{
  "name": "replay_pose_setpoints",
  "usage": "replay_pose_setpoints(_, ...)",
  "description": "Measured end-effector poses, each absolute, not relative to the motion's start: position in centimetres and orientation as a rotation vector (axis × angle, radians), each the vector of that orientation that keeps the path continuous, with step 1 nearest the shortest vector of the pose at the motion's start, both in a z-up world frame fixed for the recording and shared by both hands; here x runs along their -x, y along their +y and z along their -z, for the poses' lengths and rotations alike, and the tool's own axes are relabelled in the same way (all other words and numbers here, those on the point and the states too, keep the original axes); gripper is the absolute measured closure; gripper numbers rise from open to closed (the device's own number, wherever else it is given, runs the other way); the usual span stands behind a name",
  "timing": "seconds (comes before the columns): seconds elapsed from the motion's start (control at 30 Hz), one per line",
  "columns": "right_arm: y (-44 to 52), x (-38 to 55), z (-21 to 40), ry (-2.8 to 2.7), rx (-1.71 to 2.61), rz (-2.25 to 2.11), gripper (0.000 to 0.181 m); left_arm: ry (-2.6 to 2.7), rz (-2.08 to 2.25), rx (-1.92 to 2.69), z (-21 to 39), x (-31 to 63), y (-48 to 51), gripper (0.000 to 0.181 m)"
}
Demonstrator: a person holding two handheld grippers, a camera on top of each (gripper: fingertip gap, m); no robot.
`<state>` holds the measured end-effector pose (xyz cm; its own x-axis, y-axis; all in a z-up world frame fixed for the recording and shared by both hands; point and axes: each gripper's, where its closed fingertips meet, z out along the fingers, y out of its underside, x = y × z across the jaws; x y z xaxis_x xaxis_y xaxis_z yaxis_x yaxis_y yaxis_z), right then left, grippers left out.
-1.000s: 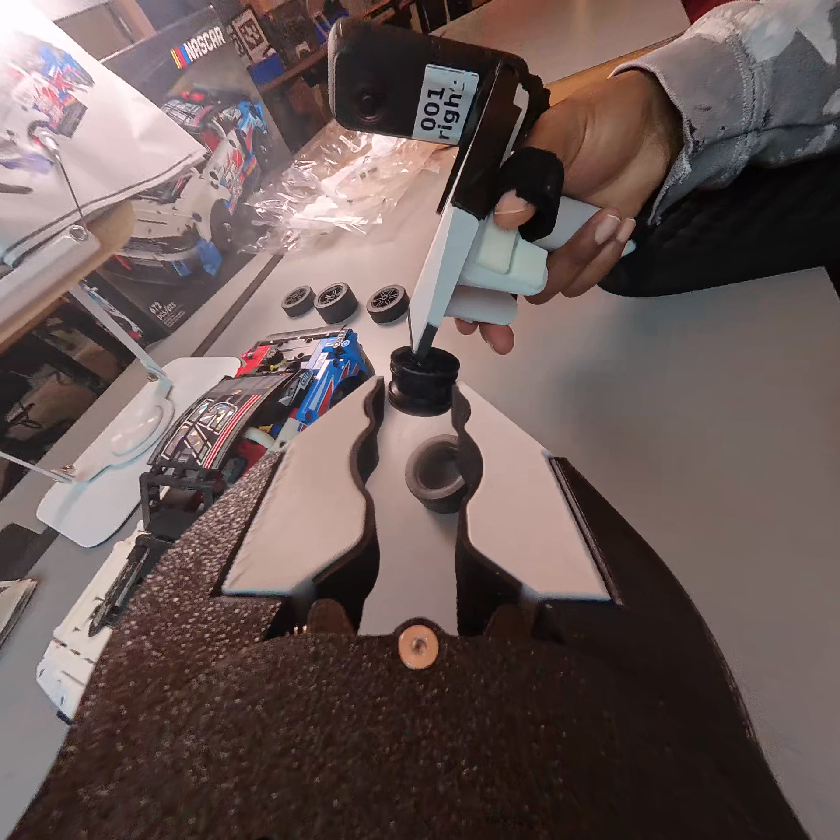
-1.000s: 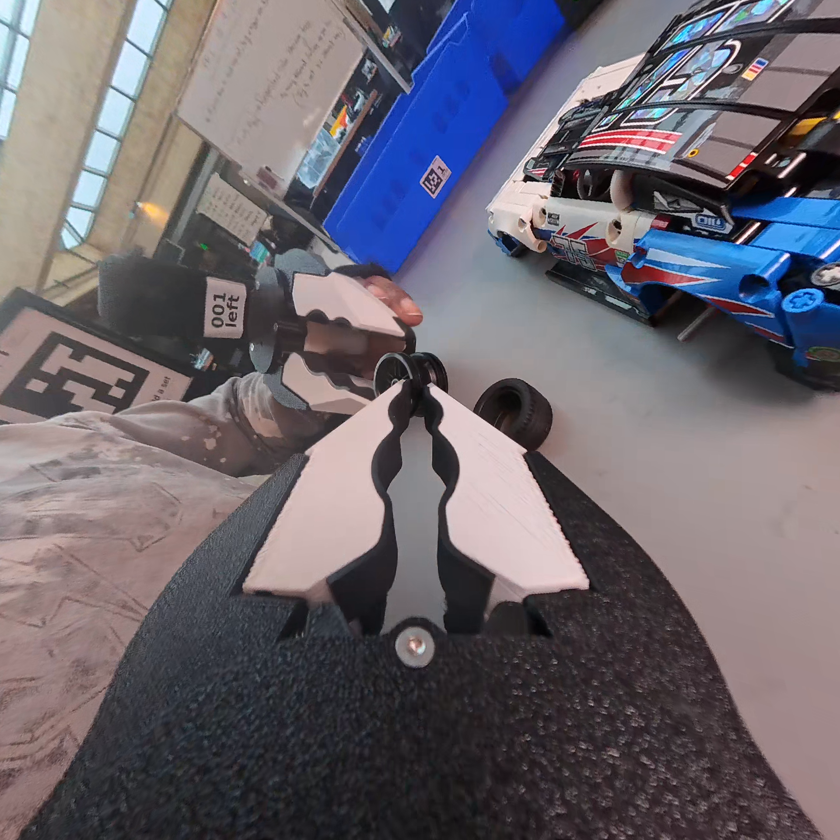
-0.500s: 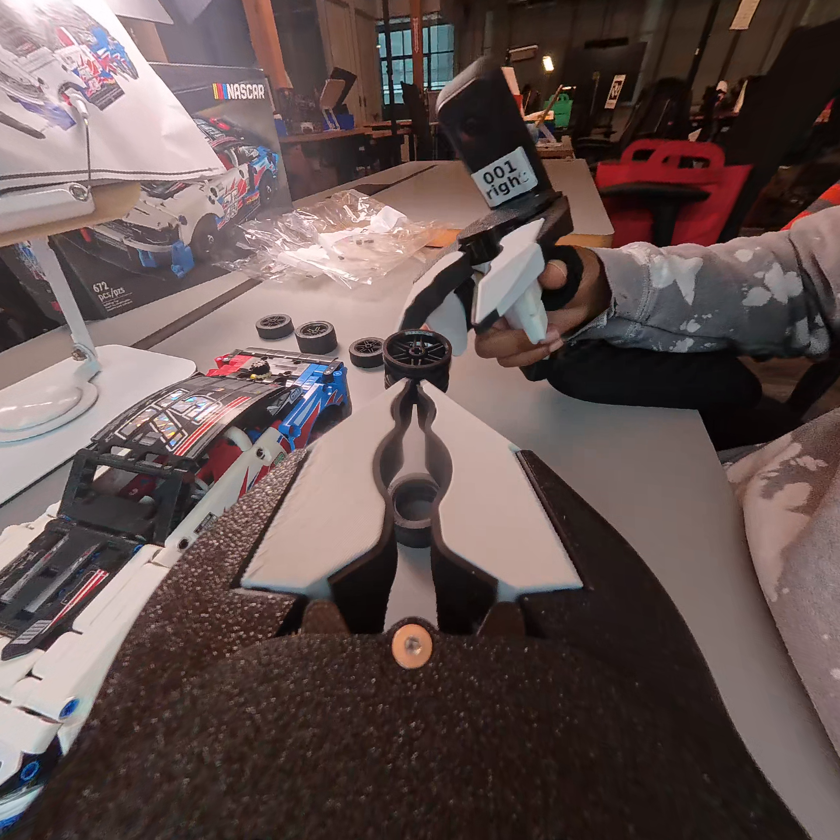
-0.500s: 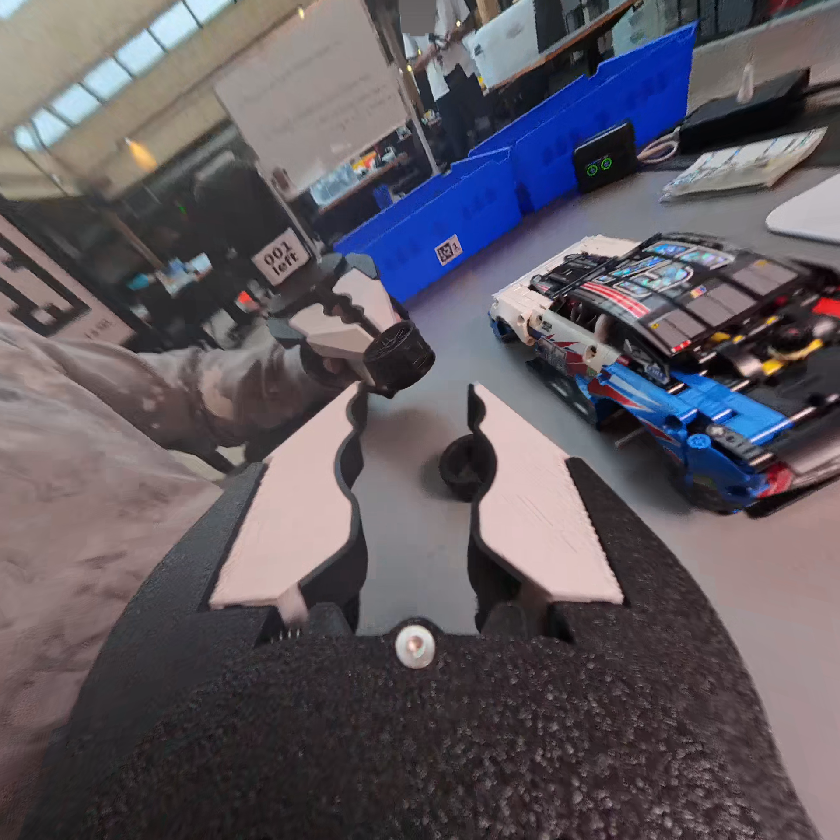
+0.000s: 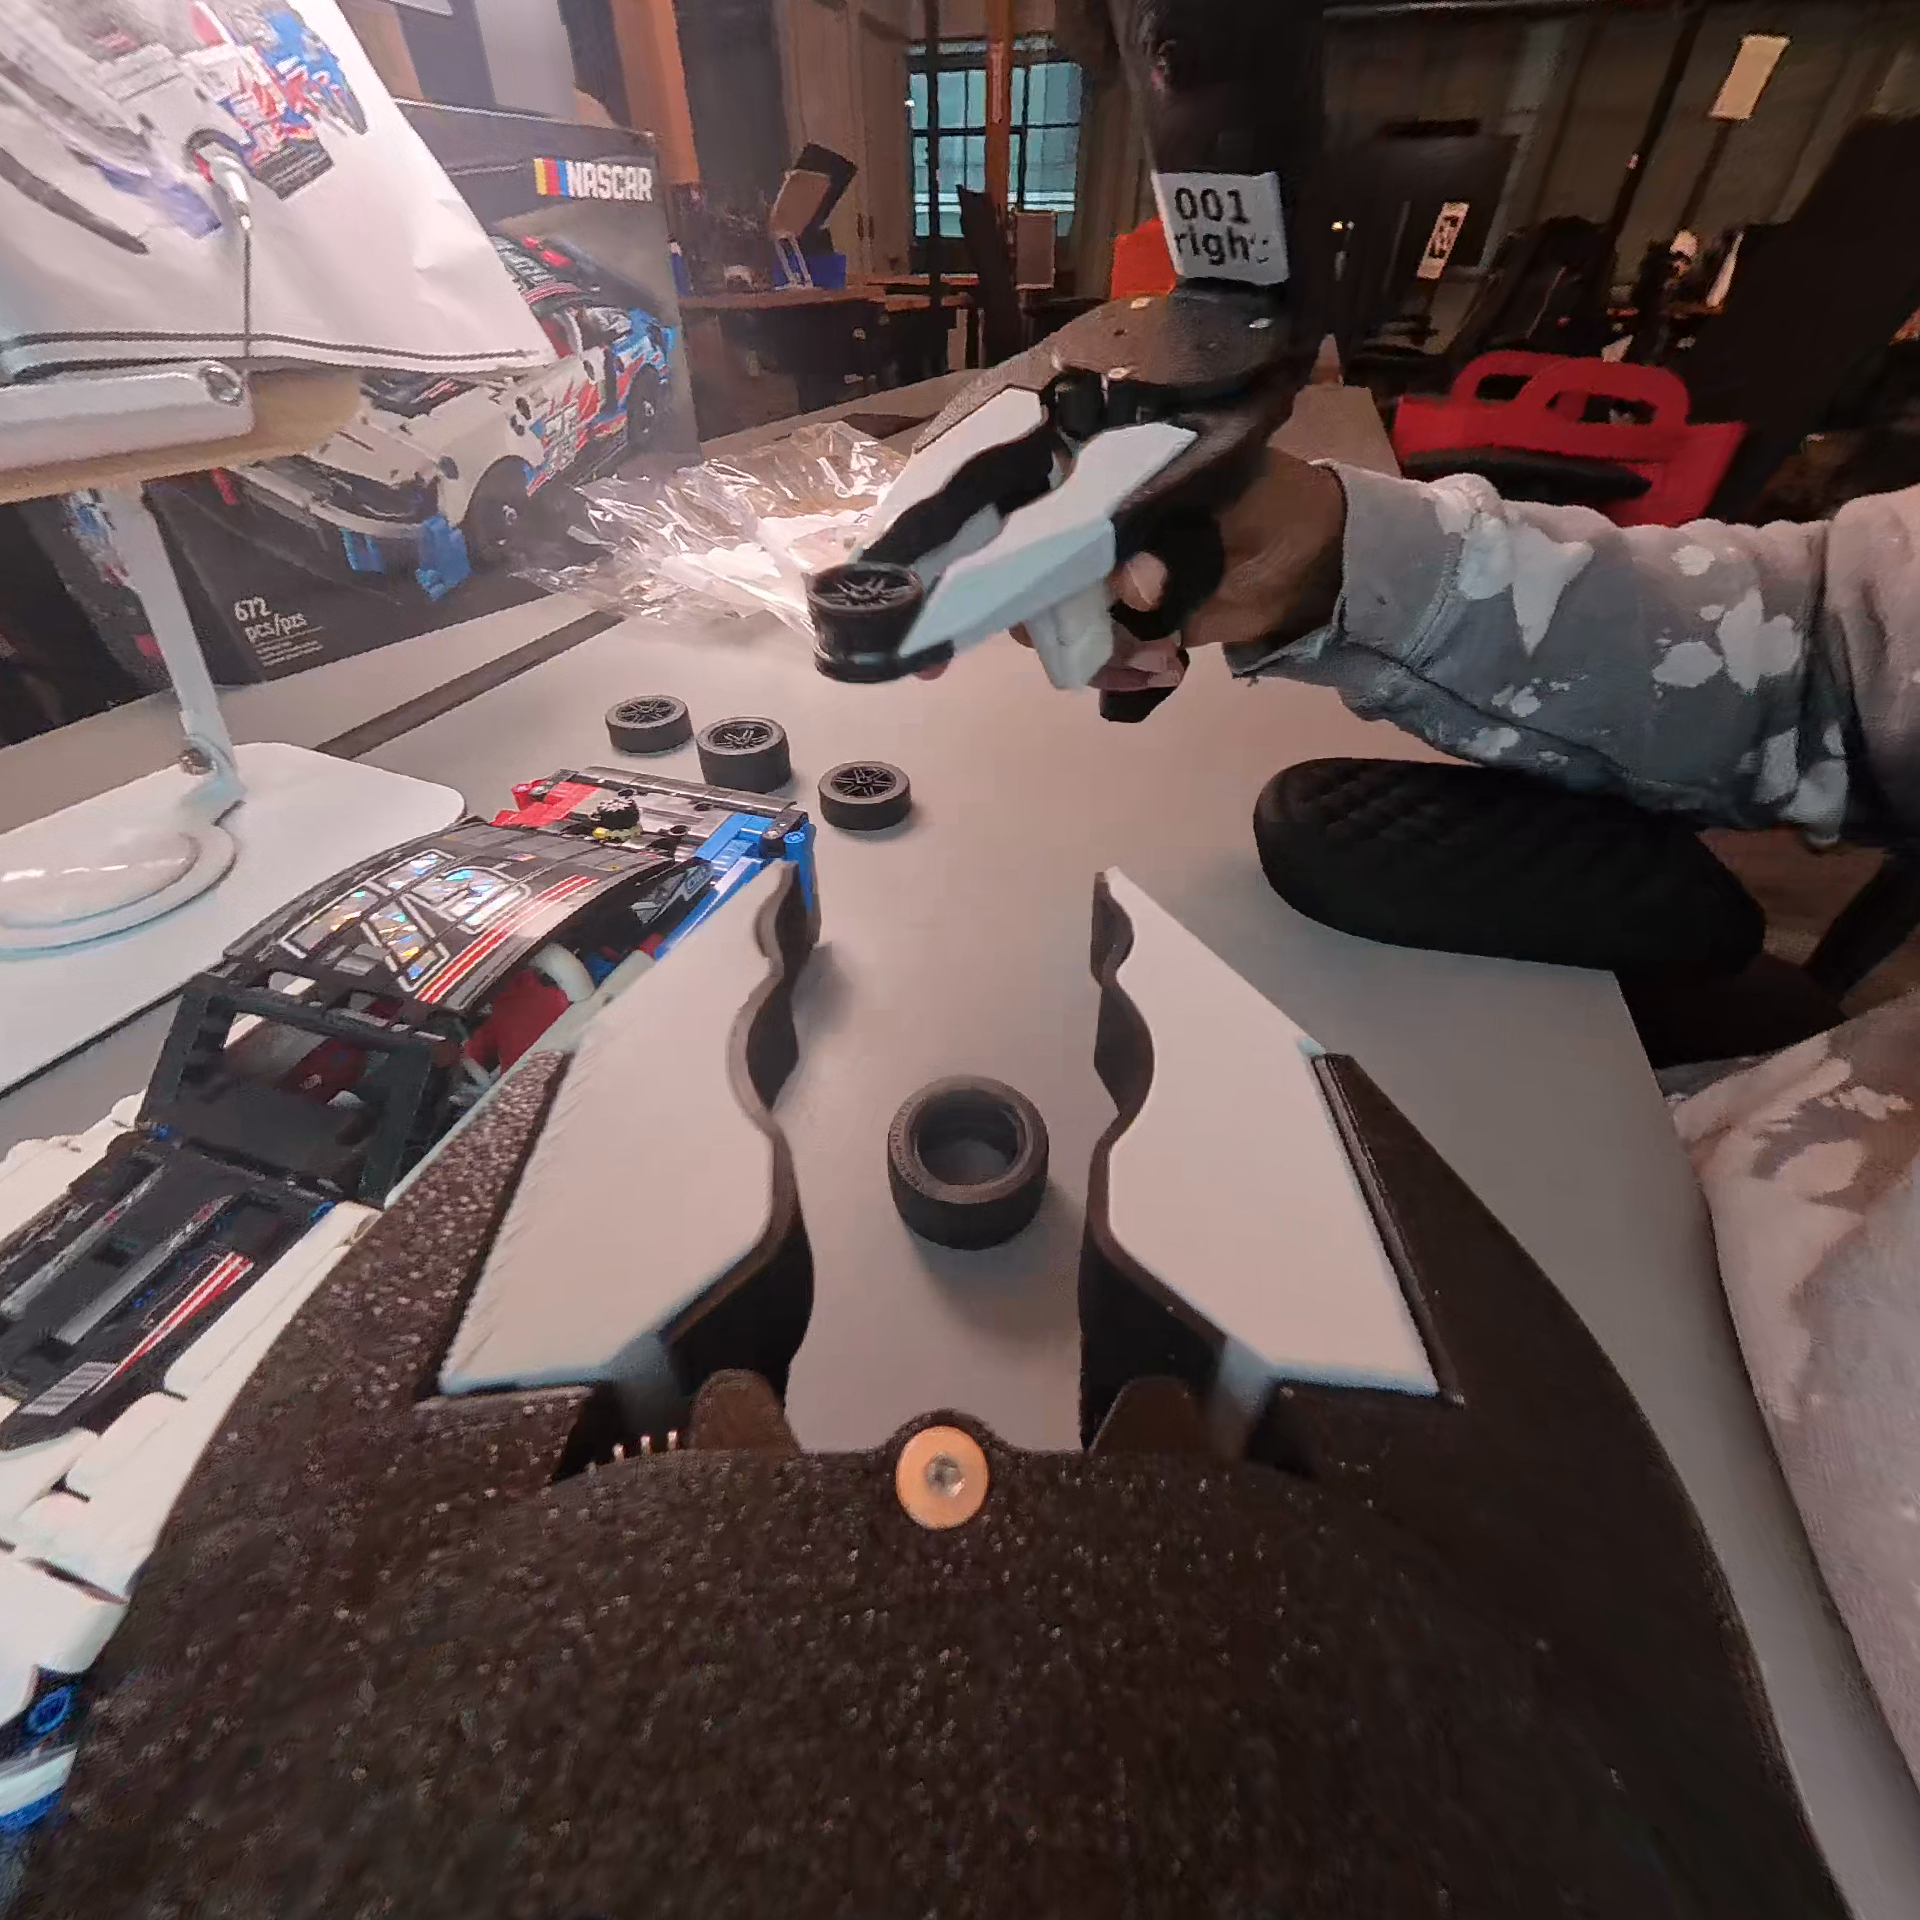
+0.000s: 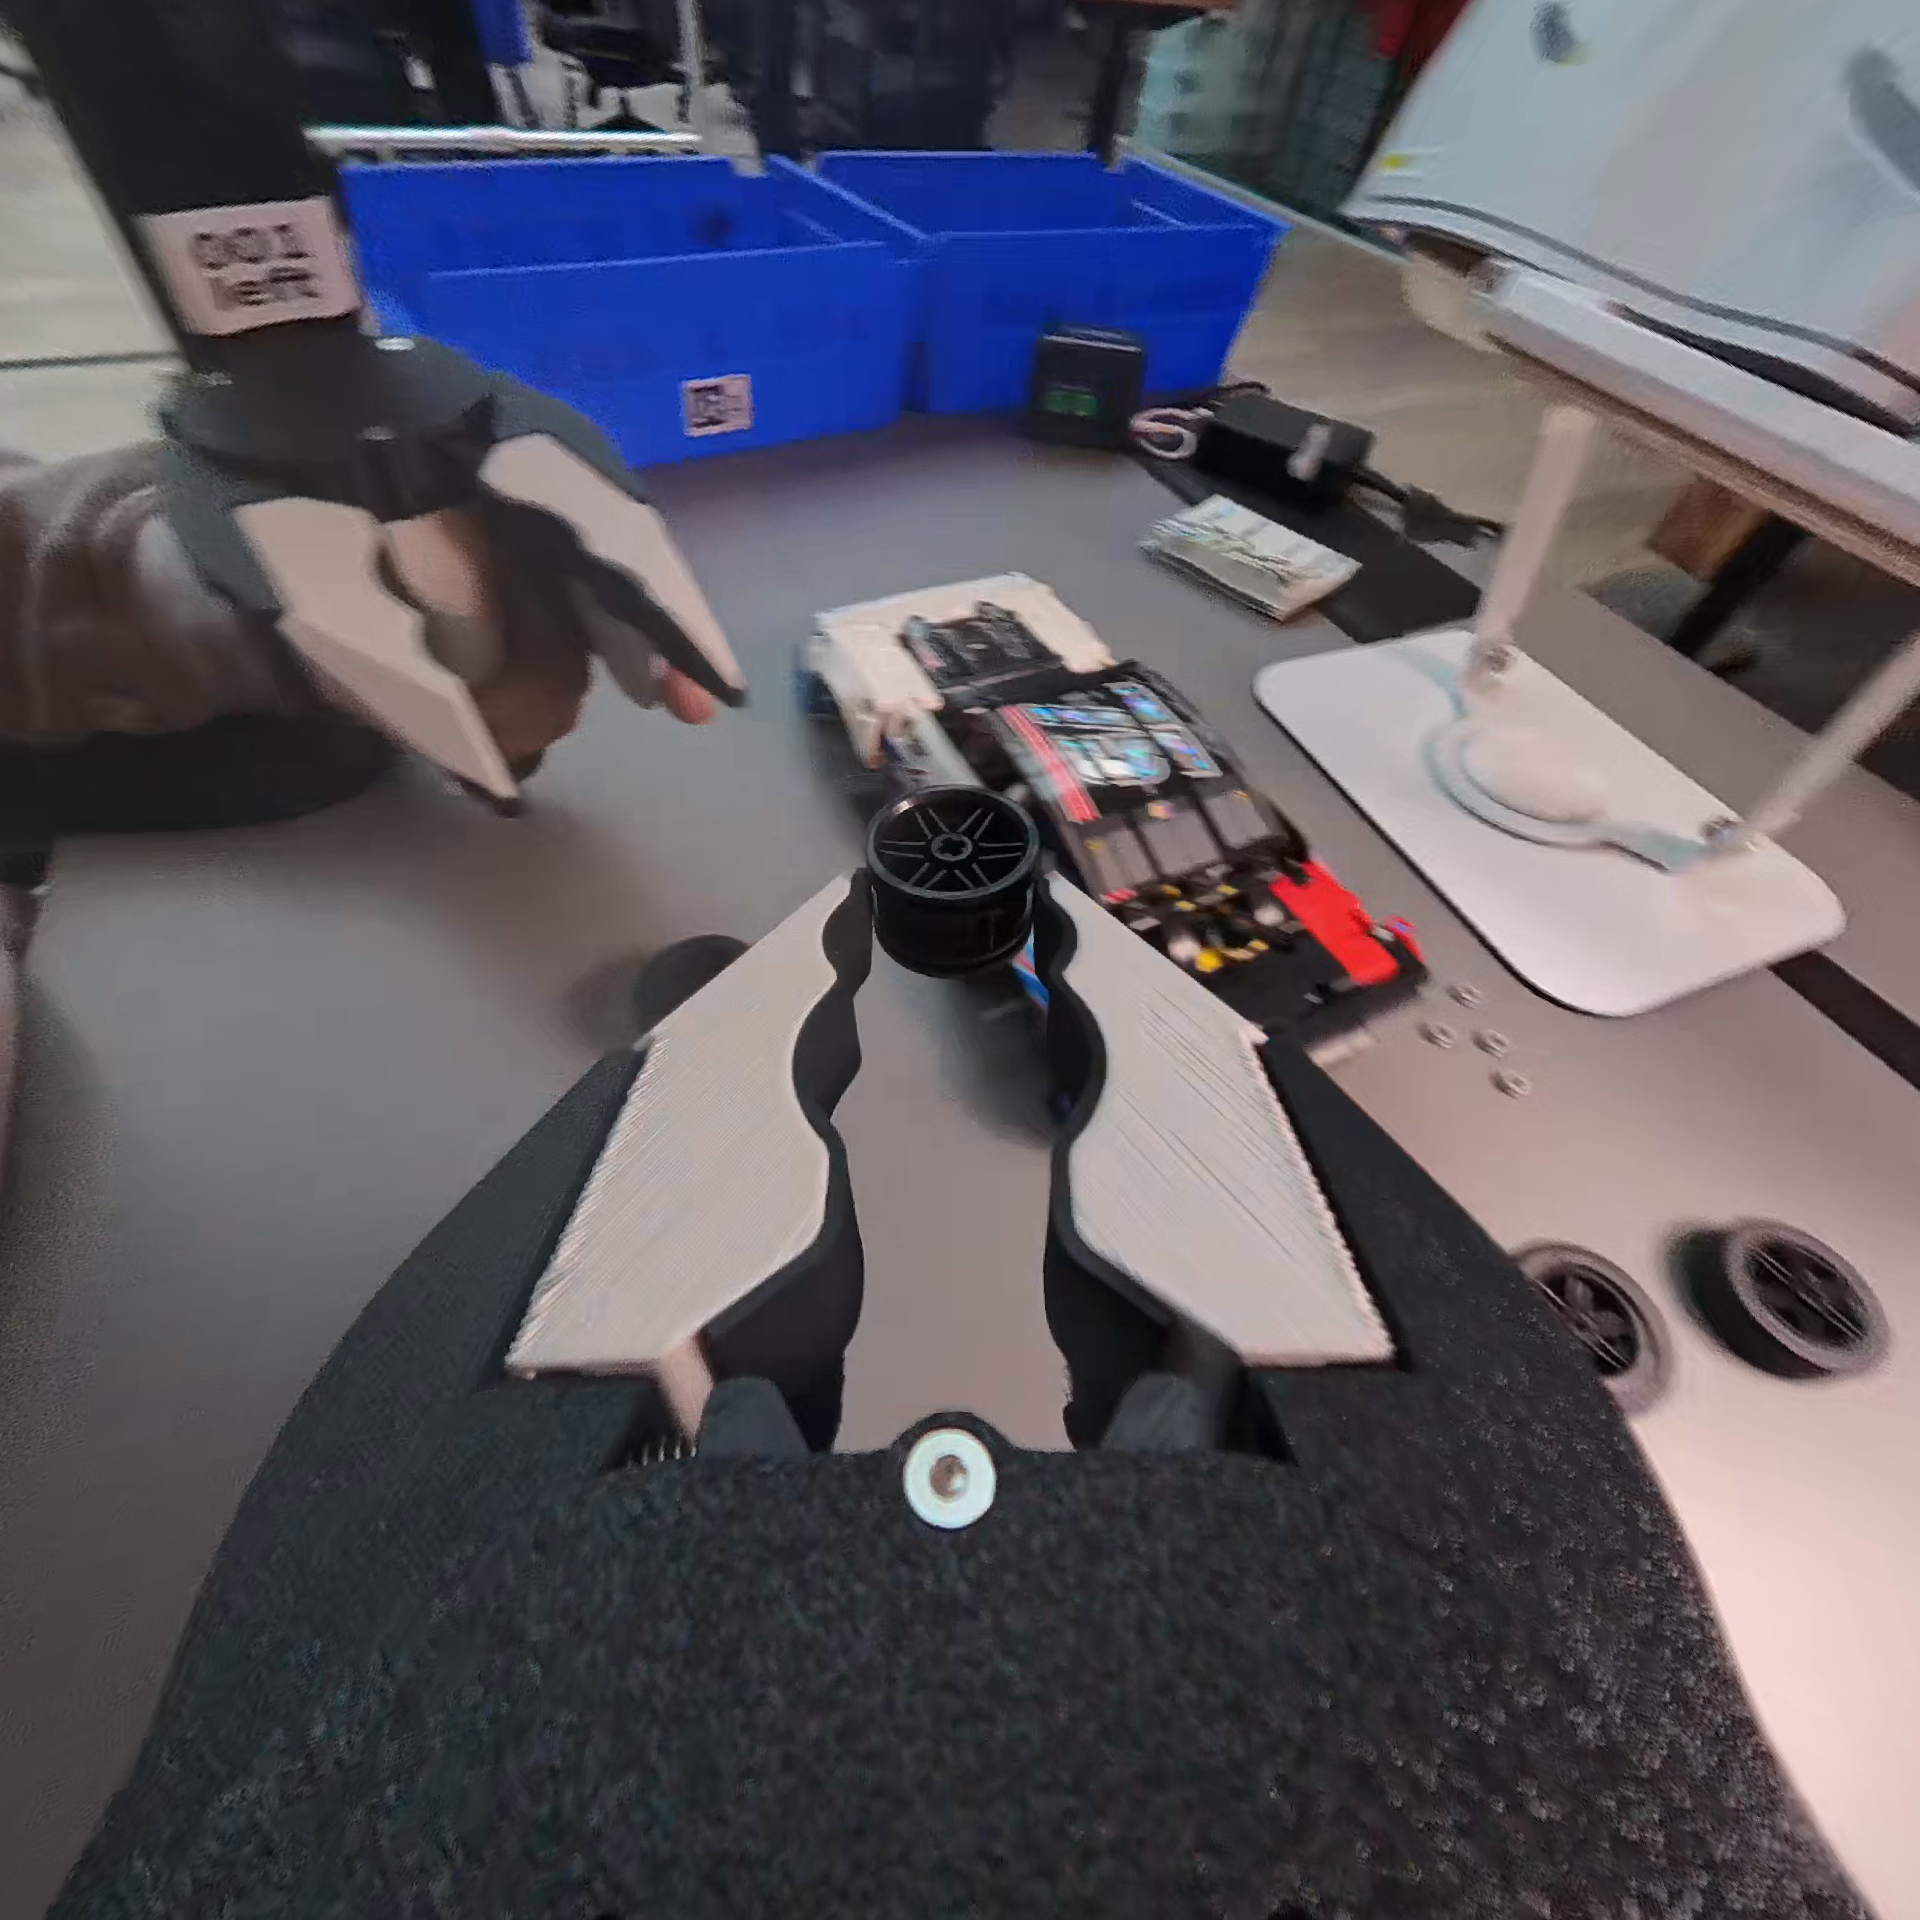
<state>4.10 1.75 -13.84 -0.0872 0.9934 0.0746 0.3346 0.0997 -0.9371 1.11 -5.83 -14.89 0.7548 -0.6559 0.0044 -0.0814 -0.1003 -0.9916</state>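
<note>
Half a second ago my left gripper (image 5: 951, 914) pinched the black spoked plastic wheel rim (image 6: 951, 878) while my right gripper (image 6: 951, 914) stood spread; now the rim has changed over, and my right one clamps it at the fingertips, hub face outward, lifted off the matte grey tabletop (image 5: 1299, 1039). My left gripper stands wide apart and holds nothing. Between its white ribbed fingers (image 5: 644, 1174), edged with wavy black pads, the hollow black rubber tyre (image 5: 966, 1158) lies flat on the table, opening upward, touching neither finger.

From the left wrist view the rim hangs well above and beyond that tyre. To the left sits the brick-built race car (image 5: 436, 935), glossy black roof with red stripes, blue and white flanks, no wheels fitted that I can see. Three small black finished wheels (image 5: 743, 753) lie in a row just past its nose. Further back are crumpled clear plastic bags (image 5: 727, 530), the printed car box (image 5: 468, 416), and a white stand base (image 5: 208, 831). Blue plastic bins (image 6: 810, 281) line the far side in the right wrist view.
</note>
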Motion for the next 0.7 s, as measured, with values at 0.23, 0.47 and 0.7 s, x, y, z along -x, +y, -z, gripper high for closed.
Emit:
replay_pose_setpoints(0.23,18.7,-5.0,16.9,-1.308,1.695,-0.832,0.151,0.472,0.506,1.624,14.3,1.1,-4.9,0.117)
replay_pose_setpoints(0.47,25.7,-0.3,21.8,-1.501,1.792,-0.554,0.151,0.513,0.483,1.693,16.4,0.7,-4.5,0.124)
replay_pose_setpoints(0.7,27.4,2.3,23.5,-1.616,1.841,-0.536,0.151,0.564,0.458,1.713,17.2,0.0,-4.7,0.126)
